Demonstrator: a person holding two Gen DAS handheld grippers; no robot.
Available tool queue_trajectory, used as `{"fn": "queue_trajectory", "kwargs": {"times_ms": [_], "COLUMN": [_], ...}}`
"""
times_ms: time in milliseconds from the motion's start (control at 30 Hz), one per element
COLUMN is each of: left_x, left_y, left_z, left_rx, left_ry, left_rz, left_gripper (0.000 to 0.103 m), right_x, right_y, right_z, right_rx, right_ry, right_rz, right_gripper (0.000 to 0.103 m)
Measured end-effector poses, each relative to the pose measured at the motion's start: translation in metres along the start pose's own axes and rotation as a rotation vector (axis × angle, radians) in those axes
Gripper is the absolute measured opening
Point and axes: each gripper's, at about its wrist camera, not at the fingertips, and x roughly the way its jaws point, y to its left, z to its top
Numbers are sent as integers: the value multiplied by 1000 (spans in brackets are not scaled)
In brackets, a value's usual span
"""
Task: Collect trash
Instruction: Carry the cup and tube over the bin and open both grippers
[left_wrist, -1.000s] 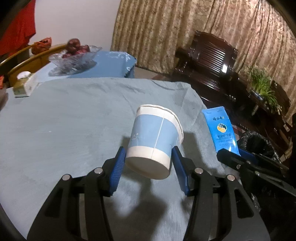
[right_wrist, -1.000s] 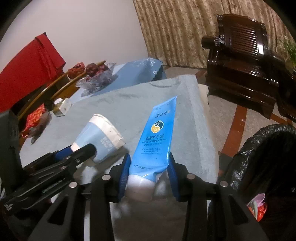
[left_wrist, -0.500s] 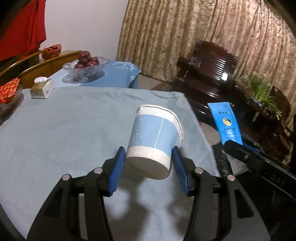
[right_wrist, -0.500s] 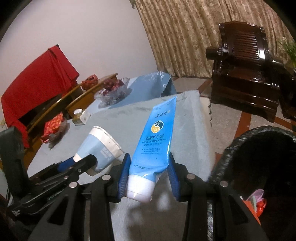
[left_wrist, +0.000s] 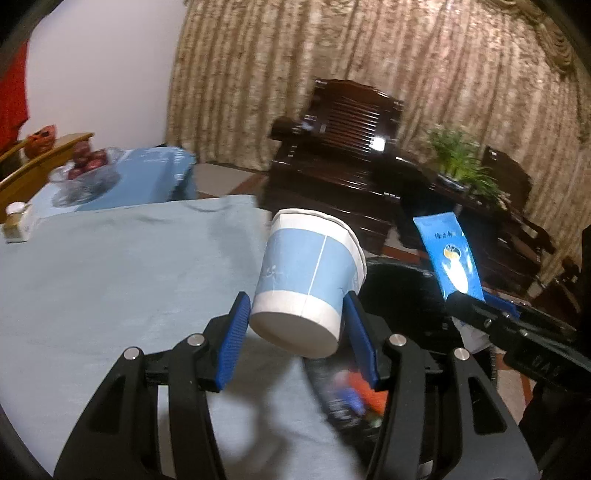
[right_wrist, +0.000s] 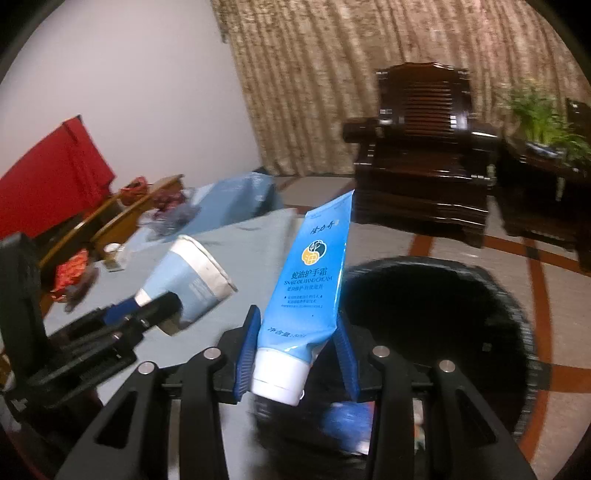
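A blue-and-white paper cup (left_wrist: 310, 291) is being clamped near its base between the blue pads of the left gripper (left_wrist: 295, 332), tilted with its rim pointing away. A blue hand cream tube (right_wrist: 310, 291) is being gripped just above its white cap by the right gripper (right_wrist: 295, 350), crimped end upward. Both pieces of trash are being held clear of the table, at or just beyond its edge, with the black-lined trash bin (right_wrist: 517, 314) directly ahead and below; litter is already lying in it.

To do this step well, each gripper should probably be brought fully over the dark opening before its pads are parted, since the cup is being held over the bin's near rim and could bounce out. The tube is likely better released cap-down, so that it is dropped straight in. The two grippers are being held close together, so a collision is to be avoided.

Beyond, the table is being covered by a light blue cloth (left_wrist: 110, 277). Farther off, a glass fruit bowl (left_wrist: 85, 177) is being displayed on a second table, with a dark carved wooden armchair (right_wrist: 424, 155), a potted plant (left_wrist: 458, 162) and beige patterned curtains (left_wrist: 369, 55) at the back.
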Motion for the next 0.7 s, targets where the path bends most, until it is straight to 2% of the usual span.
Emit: {"fn": "queue_trajectory", "kwargs": {"times_ms": [167,400,500,600,633,700], "left_x": [26,65,76,79,80,78], "left_y": [-43,-67,-73,-76,-76,-74], "left_z": [-9,-27,-30,-29,-28,-27], "left_rx": [56,87,100,107,107,108], "left_ry": [34,117,138,144,143,141], "left_rz": [-52,-102,-119,-124,-125,-124], "left_gripper": [51,53,56,66,70,72], "right_x": [-5,10,16,20,23,22], "right_y": [-41,-76,-85,-93,-94,-96], "right_z": [-15,-39,-45,-51,-53,-56], "right_rx": [29,73,82,86,86,89], "right_ry": [28,90,107,128,141,141], "right_rz": [-76,-129,-136,-144,-145,-151], "right_gripper": [39,39,39,41,42,58]}}
